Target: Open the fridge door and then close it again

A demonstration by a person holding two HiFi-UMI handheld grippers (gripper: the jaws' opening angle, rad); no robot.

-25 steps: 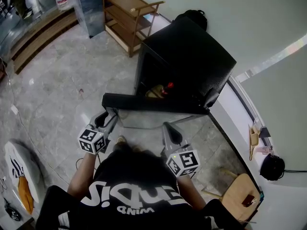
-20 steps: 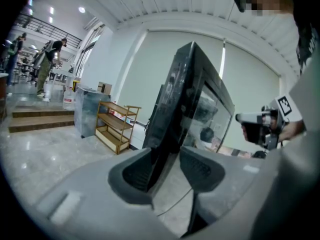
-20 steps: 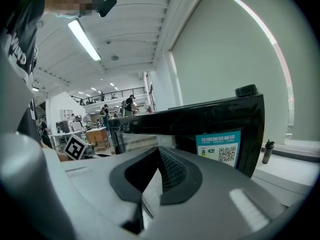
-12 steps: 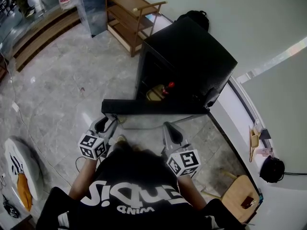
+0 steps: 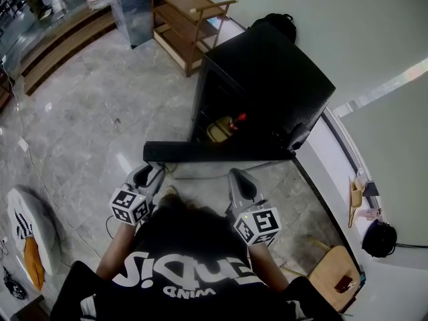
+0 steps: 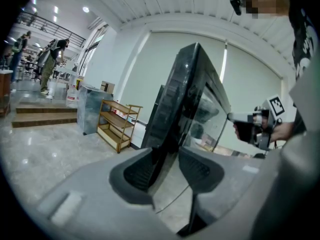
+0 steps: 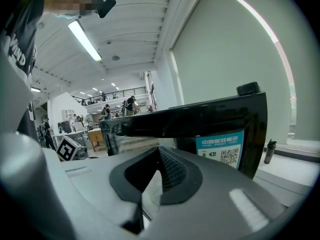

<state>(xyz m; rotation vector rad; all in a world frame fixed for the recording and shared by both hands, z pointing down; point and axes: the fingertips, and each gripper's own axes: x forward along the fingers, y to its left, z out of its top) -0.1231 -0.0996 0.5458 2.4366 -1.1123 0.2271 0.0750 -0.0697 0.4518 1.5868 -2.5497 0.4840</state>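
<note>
The black fridge (image 5: 267, 79) stands against the wall with its door (image 5: 214, 152) swung wide open. A red-capped bottle (image 5: 235, 121) shows inside. My left gripper (image 5: 148, 172) is at the door's free edge. In the left gripper view the door (image 6: 185, 99) runs between the closing jaws of the left gripper (image 6: 167, 152), close to the left pad, with a gap at the right pad. My right gripper (image 5: 239, 178) is just in front of the door's middle. In the right gripper view its tips (image 7: 159, 151) meet with nothing between them, below the door's top edge (image 7: 190, 121).
A wooden shelf unit (image 5: 187, 22) and a black bag (image 5: 274, 24) stand behind the fridge. A wooden stool (image 5: 334, 276) is at the lower right by the wall. Steps (image 5: 60, 39) rise at the far left, and a white object (image 5: 23, 226) lies on the floor.
The door's free end and my left gripper have shifted a little toward the person. The right gripper has kept its place.
</note>
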